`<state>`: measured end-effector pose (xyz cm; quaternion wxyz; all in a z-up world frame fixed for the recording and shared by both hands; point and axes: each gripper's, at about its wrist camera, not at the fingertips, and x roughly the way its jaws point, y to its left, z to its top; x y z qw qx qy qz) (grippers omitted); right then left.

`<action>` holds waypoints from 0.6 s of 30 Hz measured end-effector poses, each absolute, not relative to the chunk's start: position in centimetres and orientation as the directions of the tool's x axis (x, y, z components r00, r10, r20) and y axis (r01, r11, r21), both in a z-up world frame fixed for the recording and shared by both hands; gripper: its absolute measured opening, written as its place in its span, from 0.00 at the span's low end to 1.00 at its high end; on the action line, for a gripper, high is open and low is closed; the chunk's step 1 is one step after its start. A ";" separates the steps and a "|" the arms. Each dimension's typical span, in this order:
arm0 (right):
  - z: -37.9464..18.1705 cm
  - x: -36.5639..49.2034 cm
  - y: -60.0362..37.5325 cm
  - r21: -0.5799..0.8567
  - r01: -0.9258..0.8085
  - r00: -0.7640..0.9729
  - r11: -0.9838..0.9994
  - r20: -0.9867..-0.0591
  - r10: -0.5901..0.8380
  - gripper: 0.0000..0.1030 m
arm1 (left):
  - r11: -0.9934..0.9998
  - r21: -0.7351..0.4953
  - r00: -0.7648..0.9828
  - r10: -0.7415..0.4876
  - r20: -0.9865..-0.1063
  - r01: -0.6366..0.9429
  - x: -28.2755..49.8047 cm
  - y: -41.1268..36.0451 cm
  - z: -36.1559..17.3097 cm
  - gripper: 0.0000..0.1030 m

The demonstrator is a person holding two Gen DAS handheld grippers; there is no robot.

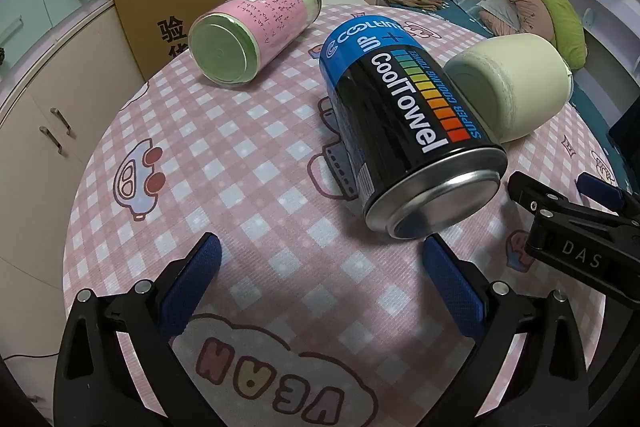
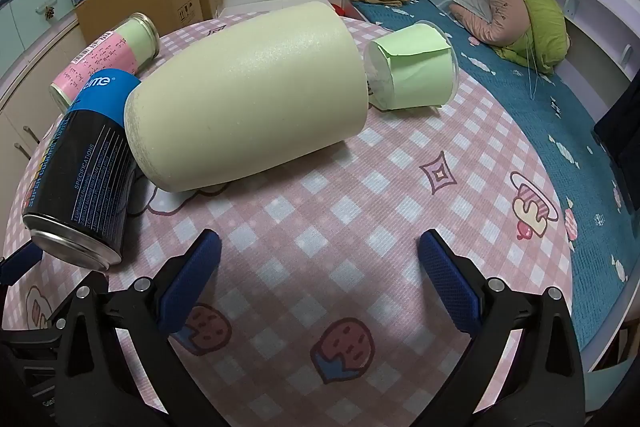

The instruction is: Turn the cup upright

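Several containers lie on their sides on a round table with a pink checked cloth (image 1: 248, 163). A black and blue CoolTowel can (image 1: 404, 131) lies in front of my left gripper (image 1: 320, 287), which is open and empty just short of its base. A pale green cup (image 2: 248, 95) lies on its side ahead of my right gripper (image 2: 320, 287), which is open and empty; the cup also shows in the left wrist view (image 1: 508, 83). A clear cup lined with green paper (image 2: 412, 67) lies behind it. A pink and green jar (image 1: 252, 31) lies at the far left.
The right gripper's black frame (image 1: 576, 227) shows at the right of the left wrist view. A cardboard box (image 1: 180, 7) and cabinets (image 1: 48, 115) stand left of the table. A bed with a blue cover (image 2: 560, 131) runs along the right.
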<state>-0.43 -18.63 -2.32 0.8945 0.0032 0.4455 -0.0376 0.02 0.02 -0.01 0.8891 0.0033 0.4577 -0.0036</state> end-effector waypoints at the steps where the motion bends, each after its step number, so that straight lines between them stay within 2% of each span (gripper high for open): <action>1: -2.3 -0.4 -18.6 -0.026 0.070 0.602 0.997 -0.796 -0.063 0.95 | 1.000 0.006 0.583 -0.001 -0.812 0.010 0.0 0.0 0.0 0.94; 18: -2.3 -0.4 -18.7 -0.026 0.070 0.602 0.997 -0.796 -0.063 0.95 | 1.000 0.006 0.583 -0.001 -0.812 0.009 0.0 0.0 0.0 0.94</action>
